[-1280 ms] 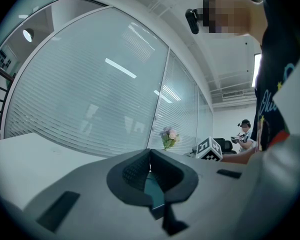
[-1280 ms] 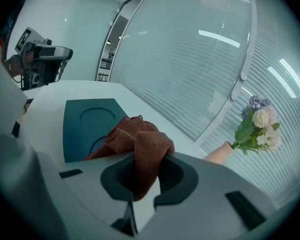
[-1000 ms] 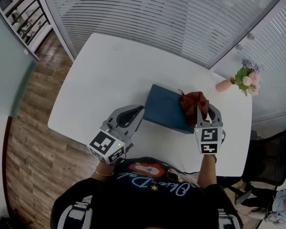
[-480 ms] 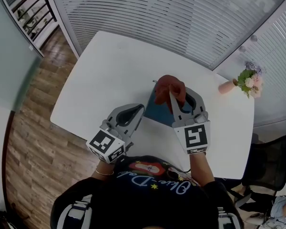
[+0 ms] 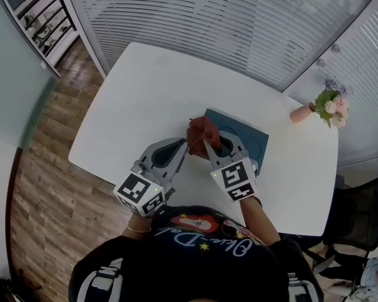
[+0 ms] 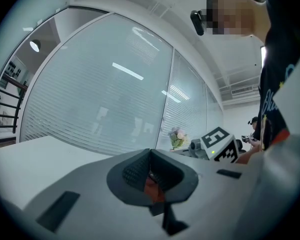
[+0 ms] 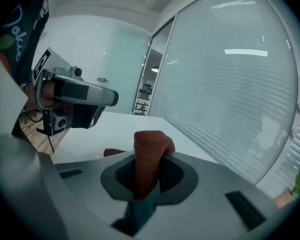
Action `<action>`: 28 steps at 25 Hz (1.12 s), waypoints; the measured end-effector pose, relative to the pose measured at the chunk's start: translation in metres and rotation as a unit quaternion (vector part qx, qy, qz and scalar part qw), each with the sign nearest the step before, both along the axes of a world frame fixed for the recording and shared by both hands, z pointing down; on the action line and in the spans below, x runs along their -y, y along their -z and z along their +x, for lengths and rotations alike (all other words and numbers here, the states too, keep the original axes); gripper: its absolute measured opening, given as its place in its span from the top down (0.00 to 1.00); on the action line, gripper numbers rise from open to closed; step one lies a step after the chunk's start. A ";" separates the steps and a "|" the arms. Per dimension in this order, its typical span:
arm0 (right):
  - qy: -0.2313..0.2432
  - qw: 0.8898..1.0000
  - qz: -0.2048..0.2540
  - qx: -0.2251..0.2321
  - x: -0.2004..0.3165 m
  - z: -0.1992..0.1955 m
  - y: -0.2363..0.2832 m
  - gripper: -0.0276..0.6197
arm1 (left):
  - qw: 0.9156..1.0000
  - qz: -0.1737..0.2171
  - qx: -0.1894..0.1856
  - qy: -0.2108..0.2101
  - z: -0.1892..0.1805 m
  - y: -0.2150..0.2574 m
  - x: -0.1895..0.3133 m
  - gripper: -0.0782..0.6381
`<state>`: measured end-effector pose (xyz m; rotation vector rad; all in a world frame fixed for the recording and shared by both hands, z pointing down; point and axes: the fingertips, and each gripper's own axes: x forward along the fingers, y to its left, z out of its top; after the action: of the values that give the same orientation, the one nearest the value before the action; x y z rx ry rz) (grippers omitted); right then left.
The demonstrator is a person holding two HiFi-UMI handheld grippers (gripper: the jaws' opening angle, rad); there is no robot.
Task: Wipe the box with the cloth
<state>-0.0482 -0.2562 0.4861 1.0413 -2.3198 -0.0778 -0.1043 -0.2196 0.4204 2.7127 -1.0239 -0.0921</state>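
Wood-brown at the far left, starting from the floor (image 5: 34,168) and crossing onto the white counter (image 5: 145,87). Holding the left gripper (image 5: 184,145) low over the counter's near side, pointing right toward the box, jaws drawn together with nothing clamped between them. Catching, in the left gripper view, only a sliver of red through the gap below the closed tips. Bringing those tips just beside the cloth (image 5: 200,132), on its left; not possible to tell whether touching.

Pinching the red-brown cloth in the right gripper (image 5: 215,142), jaws closed on a fold of it, bunched fabric standing up past the tips. Holding it over the near-left corner of the dark teal box (image 5: 247,137), itself lying flat on the counter right of centre. Showing, in the right gripper view, the cloth (image 7: 149,151) rising between the jaws, a strip of the box (image 7: 142,206) peeking through underneath, and the left gripper hanging close by at the left.

Ending near the counter's far right edge, well apart from the box, with a pink vase (image 5: 297,112) carrying flowers (image 5: 326,101).
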 end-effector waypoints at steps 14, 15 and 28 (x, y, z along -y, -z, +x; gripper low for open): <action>-0.073 0.997 -0.021 -0.014 -0.008 0.063 -0.018 0.89 | 1.000 -0.006 0.007 -0.018 0.014 -0.005 -0.002 0.88; -0.080 0.996 -0.022 -0.013 -0.008 0.068 -0.019 0.89 | 1.000 -0.007 0.008 -0.021 0.015 -0.005 -0.002 0.88; -0.157 0.987 -0.036 0.006 -0.027 0.143 -0.029 0.89 | 0.999 -0.007 0.023 -0.035 0.037 -0.003 -0.005 0.88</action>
<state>0.0945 -0.2291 0.5148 1.3579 -2.1238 0.1365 -0.0670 -0.2147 0.4239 2.7469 -0.9355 -0.0112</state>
